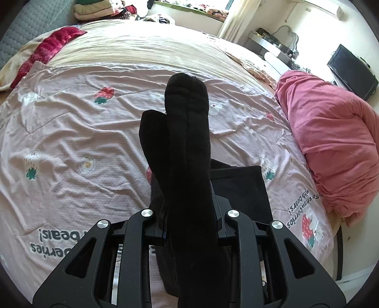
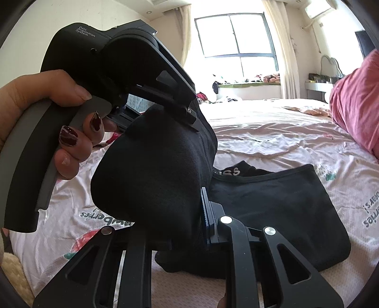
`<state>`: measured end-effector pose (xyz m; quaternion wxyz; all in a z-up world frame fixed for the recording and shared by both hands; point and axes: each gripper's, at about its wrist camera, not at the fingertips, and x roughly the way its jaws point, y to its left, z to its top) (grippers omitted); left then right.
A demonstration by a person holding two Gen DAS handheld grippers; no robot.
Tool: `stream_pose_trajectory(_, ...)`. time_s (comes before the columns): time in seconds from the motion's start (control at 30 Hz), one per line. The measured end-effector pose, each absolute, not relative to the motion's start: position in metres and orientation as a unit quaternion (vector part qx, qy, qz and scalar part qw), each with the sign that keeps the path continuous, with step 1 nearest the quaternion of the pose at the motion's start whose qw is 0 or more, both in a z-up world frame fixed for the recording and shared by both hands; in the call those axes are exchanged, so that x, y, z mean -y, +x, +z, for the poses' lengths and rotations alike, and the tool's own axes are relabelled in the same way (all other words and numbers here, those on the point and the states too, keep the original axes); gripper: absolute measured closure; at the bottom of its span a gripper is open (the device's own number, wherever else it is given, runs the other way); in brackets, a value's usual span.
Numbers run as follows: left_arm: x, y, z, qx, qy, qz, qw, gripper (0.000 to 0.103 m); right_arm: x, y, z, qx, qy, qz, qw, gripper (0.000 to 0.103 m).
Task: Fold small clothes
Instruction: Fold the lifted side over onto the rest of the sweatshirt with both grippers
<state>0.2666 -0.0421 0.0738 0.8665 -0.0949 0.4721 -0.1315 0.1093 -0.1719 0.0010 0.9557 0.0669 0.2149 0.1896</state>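
A pair of black socks [image 1: 187,123] stands up out of my left gripper [image 1: 189,220], whose jaws are shut on them; two toe ends show at the top. In the right wrist view the same socks [image 2: 151,170] bulge between both grippers. My right gripper [image 2: 184,227] is shut on their lower end. The left gripper [image 2: 191,113], held by a hand [image 2: 47,94] with dark red nails, clamps them from above. A black garment [image 2: 272,208] with white lettering on its band lies flat on the bed under the socks, also seen as the black garment [image 1: 239,189] in the left wrist view.
The bed has a pink strawberry-print sheet [image 1: 71,118]. A bunched pink duvet [image 1: 327,147] lies along its right side, a red cloth [image 1: 47,47] at the far left corner. Piled clothes [image 1: 94,9] sit beyond the bed, a dark screen [image 1: 353,71] at the right wall.
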Motion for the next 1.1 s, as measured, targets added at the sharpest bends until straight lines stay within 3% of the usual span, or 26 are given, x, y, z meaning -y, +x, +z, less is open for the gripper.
stream_pose_trajectory(0.87,0.161,0.283,0.031,-0.537,-0.05,-0.151,0.829,0.085,0.263,0.105,-0.031,-0.273,0.229,0.169,0.919,0.086)
stream_pose_trajectory(1.1,0.194,0.292,0.003,-0.561,-0.028,-0.141,0.815,0.075,0.291,0.11,-0.055,-0.305,0.314,0.175,0.882,0.085)
